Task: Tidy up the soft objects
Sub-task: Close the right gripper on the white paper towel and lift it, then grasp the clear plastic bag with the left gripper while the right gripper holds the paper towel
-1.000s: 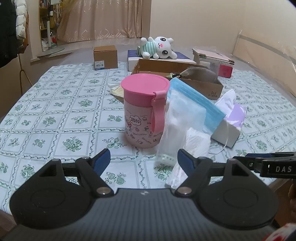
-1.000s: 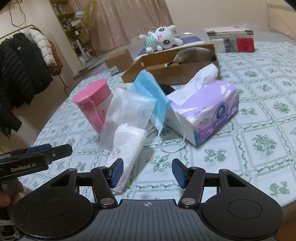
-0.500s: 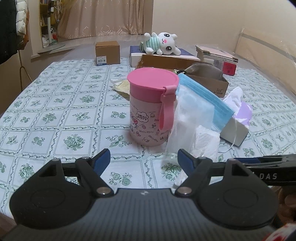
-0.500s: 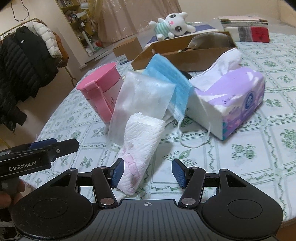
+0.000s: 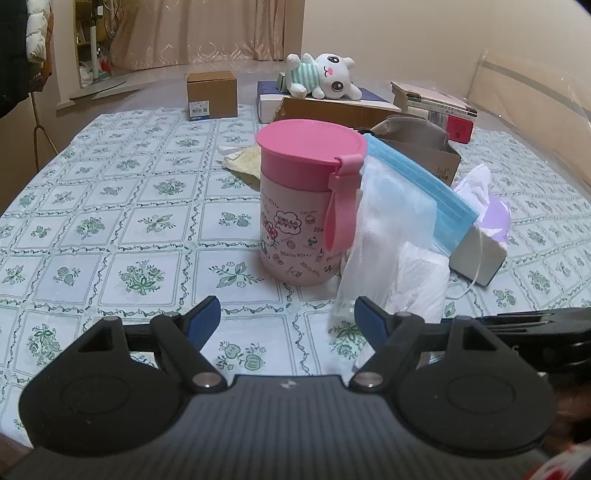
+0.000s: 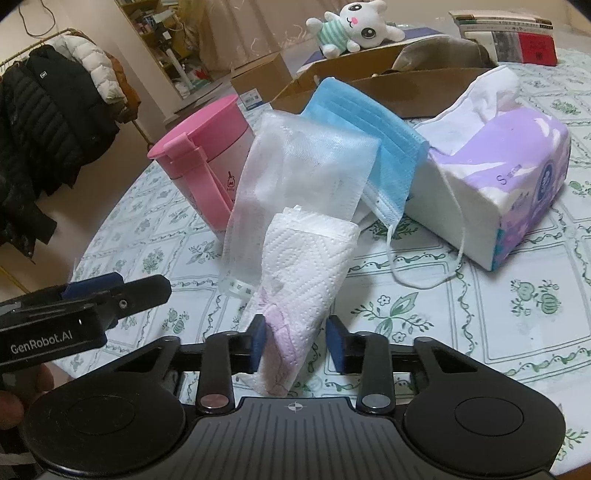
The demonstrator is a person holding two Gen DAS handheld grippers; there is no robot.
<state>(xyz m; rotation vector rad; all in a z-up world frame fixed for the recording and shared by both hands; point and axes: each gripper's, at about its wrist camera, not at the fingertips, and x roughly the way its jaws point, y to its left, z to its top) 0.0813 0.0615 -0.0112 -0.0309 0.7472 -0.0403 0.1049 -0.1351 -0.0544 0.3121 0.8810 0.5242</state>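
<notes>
A folded white paper towel (image 6: 301, 269) lies on the tablecloth, its near end between the fingers of my right gripper (image 6: 297, 341), which is open but narrowed around it. Behind it a clear plastic bag (image 6: 295, 177) and a blue face mask (image 6: 364, 122) lean on a pink lidded cup (image 6: 201, 147). A purple tissue pack (image 6: 498, 177) lies to the right. My left gripper (image 5: 288, 319) is open and empty, short of the cup (image 5: 303, 206), with the towel (image 5: 417, 280) to its right.
A brown cardboard tray (image 6: 373, 77) stands behind the pile with a plush bunny (image 6: 354, 29) beyond it. A small cardboard box (image 5: 212, 94) and stacked books (image 5: 436, 107) sit at the back. The table's near edge runs just under both grippers.
My right gripper has moved forward and left onto the paper towel's near end, and its fingers have narrowed around it. My left gripper has drifted slightly and stays open.
</notes>
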